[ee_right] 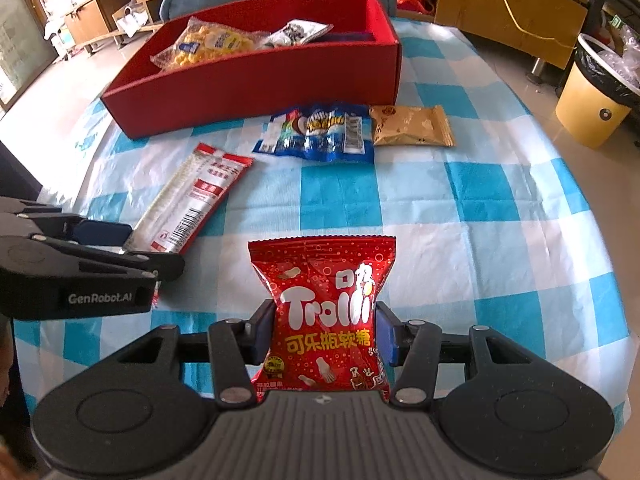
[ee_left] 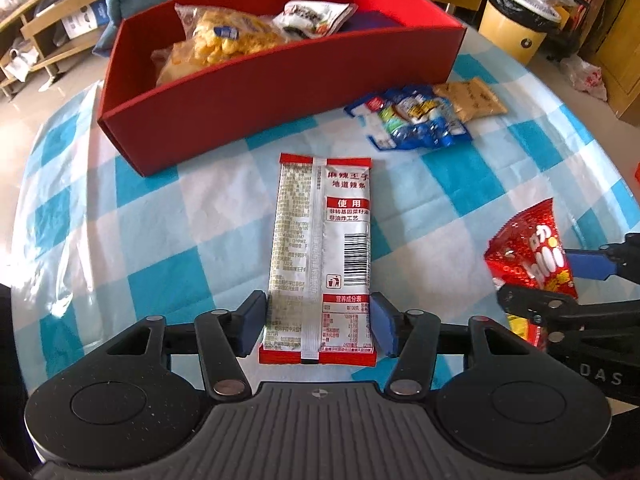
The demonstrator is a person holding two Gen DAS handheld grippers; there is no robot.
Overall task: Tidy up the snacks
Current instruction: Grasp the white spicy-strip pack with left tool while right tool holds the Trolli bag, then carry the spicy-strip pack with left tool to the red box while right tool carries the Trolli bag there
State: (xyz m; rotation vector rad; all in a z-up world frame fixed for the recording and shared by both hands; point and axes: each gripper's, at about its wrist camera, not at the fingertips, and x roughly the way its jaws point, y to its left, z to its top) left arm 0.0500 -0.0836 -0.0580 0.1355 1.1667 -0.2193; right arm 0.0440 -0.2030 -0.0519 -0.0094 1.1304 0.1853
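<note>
Left tongs [ee_left: 319, 326] pinch the strip pack [ee_left: 320, 256]; right tongs [ee_right: 325, 334] squeeze the Trolli bag [ee_right: 325, 312]. Lift both clear, carry toward twelve o'clock, drop inside the red box [ee_left: 256, 92].

Left gripper [ee_left: 319, 326] angled steeply downward, blue pads touching both long edges of a silver-and-red spicy strip packet [ee_left: 320, 256], right gripper [ee_right: 325, 334] at its 3 o'clock, tilted down, clamped on a red Trolli gummy bag [ee_right: 324, 312]
</note>
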